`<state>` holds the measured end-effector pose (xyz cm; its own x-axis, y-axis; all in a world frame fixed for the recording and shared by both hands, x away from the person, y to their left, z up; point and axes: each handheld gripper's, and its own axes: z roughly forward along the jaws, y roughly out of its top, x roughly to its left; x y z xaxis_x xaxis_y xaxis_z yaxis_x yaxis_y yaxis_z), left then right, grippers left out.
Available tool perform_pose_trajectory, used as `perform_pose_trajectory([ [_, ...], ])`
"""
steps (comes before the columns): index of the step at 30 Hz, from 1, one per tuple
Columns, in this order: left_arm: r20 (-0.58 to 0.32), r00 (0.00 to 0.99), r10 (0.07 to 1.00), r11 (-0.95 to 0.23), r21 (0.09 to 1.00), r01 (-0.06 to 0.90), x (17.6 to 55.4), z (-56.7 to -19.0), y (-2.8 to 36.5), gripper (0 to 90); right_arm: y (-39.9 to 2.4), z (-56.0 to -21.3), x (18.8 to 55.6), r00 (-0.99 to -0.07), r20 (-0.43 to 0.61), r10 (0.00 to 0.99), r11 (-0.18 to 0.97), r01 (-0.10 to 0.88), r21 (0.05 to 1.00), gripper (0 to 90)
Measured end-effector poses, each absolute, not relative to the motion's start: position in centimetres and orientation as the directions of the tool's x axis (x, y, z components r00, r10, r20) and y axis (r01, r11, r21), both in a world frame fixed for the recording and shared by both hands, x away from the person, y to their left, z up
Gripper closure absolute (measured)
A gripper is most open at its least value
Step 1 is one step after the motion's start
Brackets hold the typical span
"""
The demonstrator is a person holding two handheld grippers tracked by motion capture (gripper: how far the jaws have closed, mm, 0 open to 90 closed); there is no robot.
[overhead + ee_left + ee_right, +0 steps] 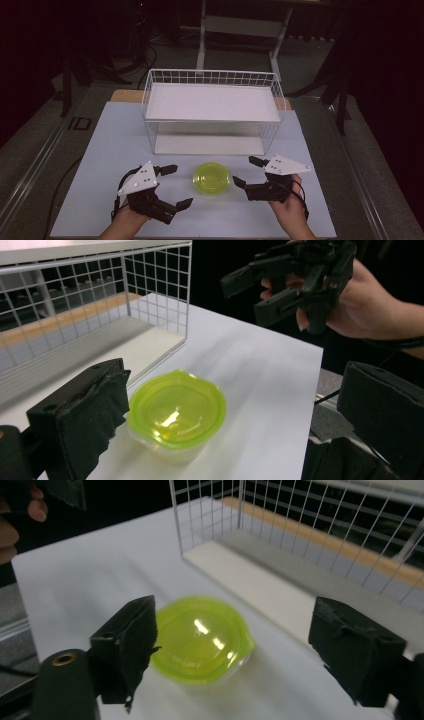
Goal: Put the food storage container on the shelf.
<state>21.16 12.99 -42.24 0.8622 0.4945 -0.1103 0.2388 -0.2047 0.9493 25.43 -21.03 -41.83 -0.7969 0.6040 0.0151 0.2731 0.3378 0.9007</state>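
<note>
Here, white desk [110, 150] in dark room, wire basket [212, 107] at back, green lidded container [211, 178] near front centre, between left tool [175, 186] and right tool [246, 171], both wide open, empty.

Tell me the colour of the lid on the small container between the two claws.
Translucent yellow-green lid, clearest in the left gripper view.

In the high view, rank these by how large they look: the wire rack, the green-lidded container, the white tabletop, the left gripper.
1. White tabletop.
2. Wire rack.
3. Left gripper, counted with its grey plate and body.
4. Green-lidded container.
The gripper lies a little nearer the camera than the container, so that last pair is less sure.
</note>
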Motion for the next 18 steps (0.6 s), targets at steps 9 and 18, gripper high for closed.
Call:
perform_pose_trajectory([
  [9,-0.157,0.833,0.53,-0.212,0.927,0.309,23.6,-42.6,12.1,0.8,-20.2,-42.6,27.3,-0.778,0.092,0.622,0.33,0.366,0.87,14.0],
  [18,-0.237,0.786,0.571,-0.172,0.901,0.397,26.4,-44.4,12.0,0.9,-19.9,-44.2,28.9,-0.748,0.175,0.64,0.284,0.442,0.851,14.4],
])
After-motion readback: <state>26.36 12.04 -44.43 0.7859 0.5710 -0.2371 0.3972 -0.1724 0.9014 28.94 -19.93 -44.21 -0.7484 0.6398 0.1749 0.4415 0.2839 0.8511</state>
